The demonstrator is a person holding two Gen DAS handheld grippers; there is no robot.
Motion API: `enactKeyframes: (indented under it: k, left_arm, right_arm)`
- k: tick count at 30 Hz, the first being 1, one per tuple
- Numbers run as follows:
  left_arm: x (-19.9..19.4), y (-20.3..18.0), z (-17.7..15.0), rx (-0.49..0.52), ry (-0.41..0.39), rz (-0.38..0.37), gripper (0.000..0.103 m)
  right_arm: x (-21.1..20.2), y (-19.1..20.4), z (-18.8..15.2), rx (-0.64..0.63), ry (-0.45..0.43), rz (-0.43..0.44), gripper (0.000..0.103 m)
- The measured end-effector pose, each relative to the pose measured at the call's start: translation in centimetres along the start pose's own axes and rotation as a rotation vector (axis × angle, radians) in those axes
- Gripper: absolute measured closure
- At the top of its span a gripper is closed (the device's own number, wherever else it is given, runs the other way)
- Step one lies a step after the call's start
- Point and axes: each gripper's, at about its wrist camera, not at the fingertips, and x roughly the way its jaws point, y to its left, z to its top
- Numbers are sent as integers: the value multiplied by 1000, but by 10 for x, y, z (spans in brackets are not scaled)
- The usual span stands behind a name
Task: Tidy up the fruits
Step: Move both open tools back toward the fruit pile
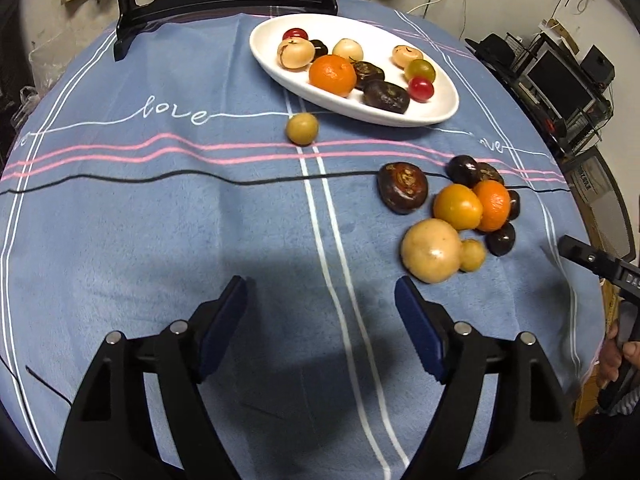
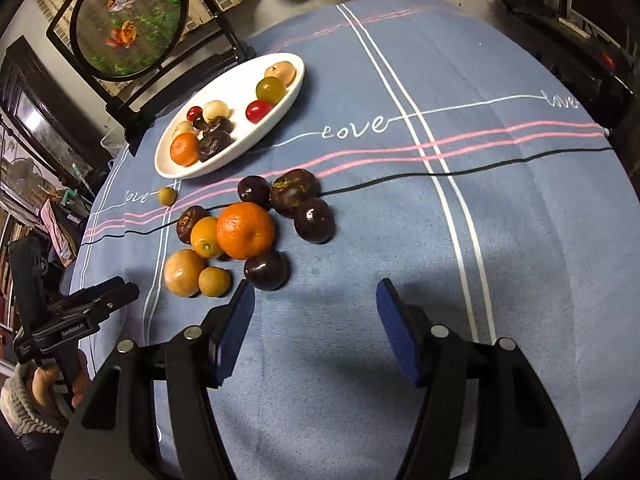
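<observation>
A white oval plate [image 1: 440, 114] [image 2: 168, 168] at the back of the table holds several small fruits, among them a mandarin [image 1: 332, 75]. A loose pile lies on the blue cloth: an orange mandarin [image 2: 245, 231] [image 1: 493, 205], a yellow-orange fruit [image 1: 457, 205], dark plums [image 2: 266, 270], brown fruits [image 1: 403, 193] and tan ones [image 1: 431, 250]. A single small tan fruit [image 1: 302, 129] [image 2: 167, 196] sits near the plate. My left gripper [image 1: 322, 300] is open and empty, left of the pile. My right gripper [image 2: 316, 300] is open and empty, just right of the nearest plum.
A round framed fish picture on a black stand [image 2: 128, 20] stands behind the plate. The blue striped tablecloth [image 1: 160, 220] covers the round table. Shelves and a monitor [image 1: 560, 80] are beyond the table's right edge.
</observation>
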Motion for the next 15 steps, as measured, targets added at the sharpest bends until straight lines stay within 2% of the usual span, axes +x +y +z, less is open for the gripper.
enactKeyframes:
  k: [7, 15]
  left_arm:
    - [6, 21, 15, -53, -3, 58, 25]
    - [20, 22, 38, -23, -8, 99, 25]
  right_arm:
    - [9, -6, 0, 27, 27, 3, 39]
    - [23, -7, 2, 21, 69, 15, 39]
